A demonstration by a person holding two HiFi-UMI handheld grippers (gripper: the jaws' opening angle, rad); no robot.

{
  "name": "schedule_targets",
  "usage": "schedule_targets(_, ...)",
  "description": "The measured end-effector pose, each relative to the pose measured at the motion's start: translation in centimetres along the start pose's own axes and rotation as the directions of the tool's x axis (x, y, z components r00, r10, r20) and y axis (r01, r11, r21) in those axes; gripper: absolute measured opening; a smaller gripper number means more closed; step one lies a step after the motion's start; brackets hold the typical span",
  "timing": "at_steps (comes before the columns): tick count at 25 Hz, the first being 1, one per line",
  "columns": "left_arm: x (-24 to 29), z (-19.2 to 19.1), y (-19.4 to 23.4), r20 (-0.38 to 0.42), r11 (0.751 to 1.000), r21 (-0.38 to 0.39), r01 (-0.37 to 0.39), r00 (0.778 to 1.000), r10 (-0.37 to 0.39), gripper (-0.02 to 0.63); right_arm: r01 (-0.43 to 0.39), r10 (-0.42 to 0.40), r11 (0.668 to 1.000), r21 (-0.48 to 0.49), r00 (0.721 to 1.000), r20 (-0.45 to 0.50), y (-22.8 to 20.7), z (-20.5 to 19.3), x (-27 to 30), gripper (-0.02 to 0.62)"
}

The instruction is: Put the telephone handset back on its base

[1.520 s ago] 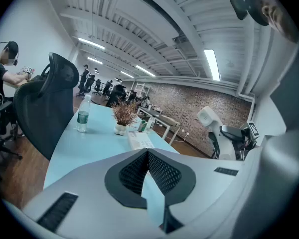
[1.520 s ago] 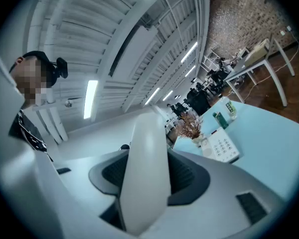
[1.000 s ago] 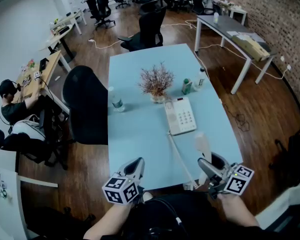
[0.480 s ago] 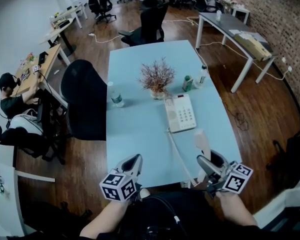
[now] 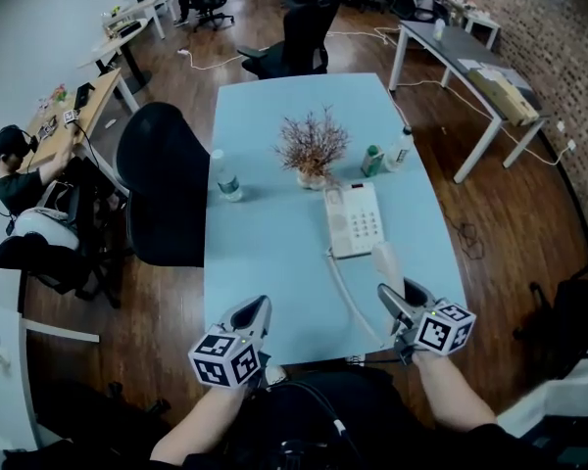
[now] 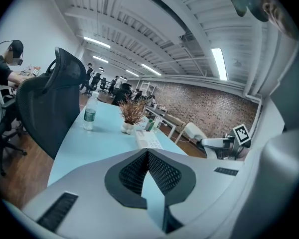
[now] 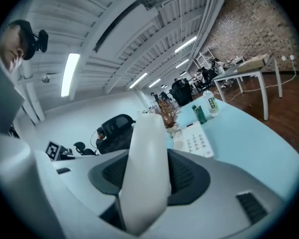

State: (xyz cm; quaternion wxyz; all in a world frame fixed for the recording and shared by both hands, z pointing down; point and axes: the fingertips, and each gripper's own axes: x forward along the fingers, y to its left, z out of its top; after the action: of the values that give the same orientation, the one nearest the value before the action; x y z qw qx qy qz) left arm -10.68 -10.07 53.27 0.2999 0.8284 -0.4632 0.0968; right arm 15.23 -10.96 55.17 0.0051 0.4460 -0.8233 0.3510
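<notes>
The white telephone base [image 5: 356, 219] lies on the light blue table [image 5: 274, 262], its keypad showing and its cradle side bare. A white cord [image 5: 348, 302] runs from it toward the table's near edge. My right gripper [image 5: 392, 298] is shut on the white handset [image 5: 388, 265], which sticks up between the jaws just near of the base; in the right gripper view the handset [image 7: 147, 168] fills the middle and the base [image 7: 194, 141] lies beyond. My left gripper [image 5: 253, 316] hovers at the near left edge, its jaws shut on nothing [image 6: 148, 176].
A vase of dried twigs [image 5: 312, 147] stands behind the base. A water bottle [image 5: 225, 182] is at the table's left, two more bottles [image 5: 386, 155] at the right. A black office chair [image 5: 162, 194] stands against the left edge. A person [image 5: 15, 179] sits at a desk far left.
Both grippers have shifted slightly left and toward the table in the head view, the handset staying in the right one. The whole view has tilted a little.
</notes>
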Motion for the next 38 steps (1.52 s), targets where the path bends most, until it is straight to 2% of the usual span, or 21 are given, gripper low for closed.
schedule_targets(3, -0.1, 0.1, 0.8, 0.010, 1.000, -0.015, -0.018, 1.000, 0.018, -0.002, 0.048, -0.048, 0.999, 0.010, 0.998, -0.049, -2.3, -0.4, 4.5, 0.232)
schedule_targets(9, -1.1, 0.3, 2.3, 0.037, 0.996, -0.061, -0.070, 0.997, 0.073, -0.002, 0.156, -0.153, 0.987, 0.028, 0.984, -0.093, -6.1, 1.5, 14.3, 0.232)
schedule_targets(13, -2.5, 0.1, 3.9, 0.051, 0.988, -0.095, -0.122, 0.991, 0.127, -0.002, 0.272, -0.267, 0.962, 0.024, 0.957, -0.112, -9.2, 2.1, 19.6, 0.232)
schedule_targets(18, -4.4, -0.7, 5.5, 0.055, 0.975, -0.133, -0.180, 0.981, 0.188, -0.002, 0.374, -0.376, 0.926, -0.044, 0.914, -0.154, -11.4, 1.7, 23.5, 0.232)
schedule_targets(22, -5.4, -1.2, 6.8, 0.060, 0.963, -0.155, -0.219, 0.971, 0.231, -0.002, 0.403, -0.416, 0.909, -0.105, 0.892, -0.175, -12.3, 1.3, 25.9, 0.232)
schedule_targets(30, -6.5, -1.8, 7.4, 0.054, 0.951, -0.170, -0.258, 0.961, 0.271, -0.002, 0.427, -0.459, 0.883, -0.192, 0.872, -0.172, -13.0, 1.0, 27.4, 0.238)
schedule_targets(31, -6.5, -1.8, 7.4, 0.051, 0.951, -0.167, -0.261, 0.961, 0.272, -0.002, 0.422, -0.458, 0.882, -0.212, 0.872, -0.173, -12.8, 1.0, 27.4, 0.265)
schedule_targets(32, -6.4, -1.9, 7.3, 0.049, 0.952, -0.164, -0.260, 0.961, 0.271, -0.002, 0.417, -0.461, 0.877, -0.237, 0.870, -0.175, -12.7, 1.0, 27.3, 0.322)
schedule_targets(33, -6.3, -1.9, 7.2, 0.047, 0.953, -0.160, -0.256, 0.963, 0.266, -0.002, 0.415, -0.465, 0.872, -0.261, 0.868, -0.175, -12.5, 1.0, 27.0, 0.333)
schedule_targets(36, -5.7, -1.6, 6.6, 0.048, 0.961, -0.148, -0.233, 0.969, 0.243, -0.002, 0.402, -0.456, 0.869, -0.290, 0.877, -0.152, -11.8, 1.4, 25.3, 0.333)
schedule_targets(38, -5.1, -1.3, 6.2, 0.046, 0.967, -0.133, -0.215, 0.974, 0.223, -0.002, 0.369, -0.416, 0.887, -0.279, 0.900, -0.133, -10.6, 1.8, 23.8, 0.333)
